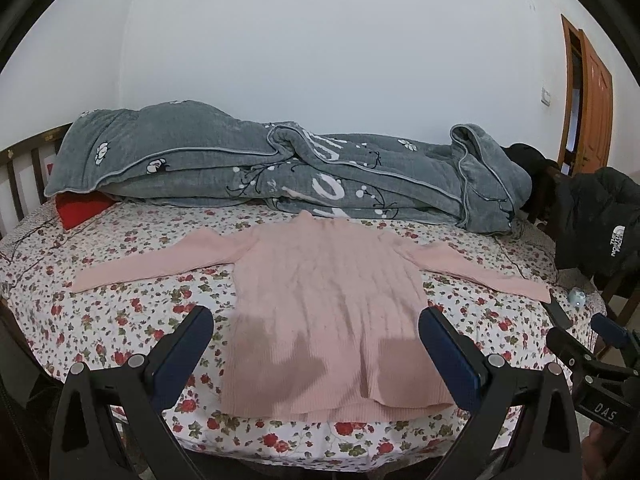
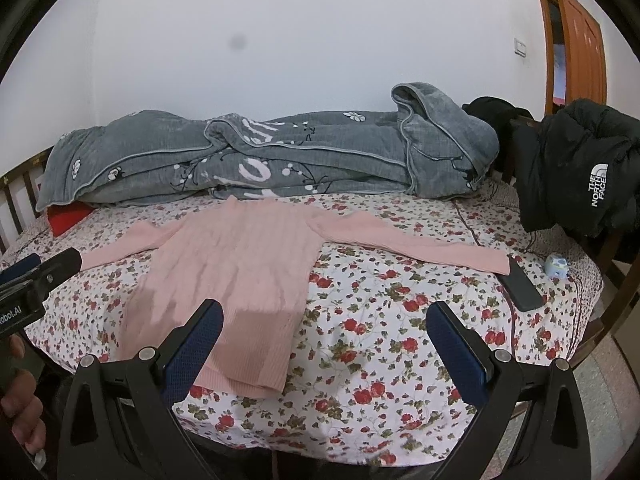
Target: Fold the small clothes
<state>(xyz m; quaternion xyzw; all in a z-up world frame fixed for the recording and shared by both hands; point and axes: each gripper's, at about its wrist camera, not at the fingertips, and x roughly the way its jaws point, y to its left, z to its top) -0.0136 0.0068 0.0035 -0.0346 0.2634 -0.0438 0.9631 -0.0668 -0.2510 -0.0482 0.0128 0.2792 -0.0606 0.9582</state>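
The pink sweater (image 1: 324, 300) was laid flat on the bed (image 1: 132, 312), front or back up could not be told, with its collar toward the grey quilt (image 1: 256, 168) and its hem at the near edge. Both sleeves were spread out sideways; the right cuff was lying just beside a dark phone (image 2: 522, 286). No fold was seen in the body or the sleeves, so the task was judged to be at its very start: the sleeves were yet to be brought in and the body doubled over. The left tool (image 1: 316, 344) was held released above the hem, nothing between its fingers. The right tool (image 2: 324, 340) was likewise held spread wide and empty, over bare sheet just right of the hem.
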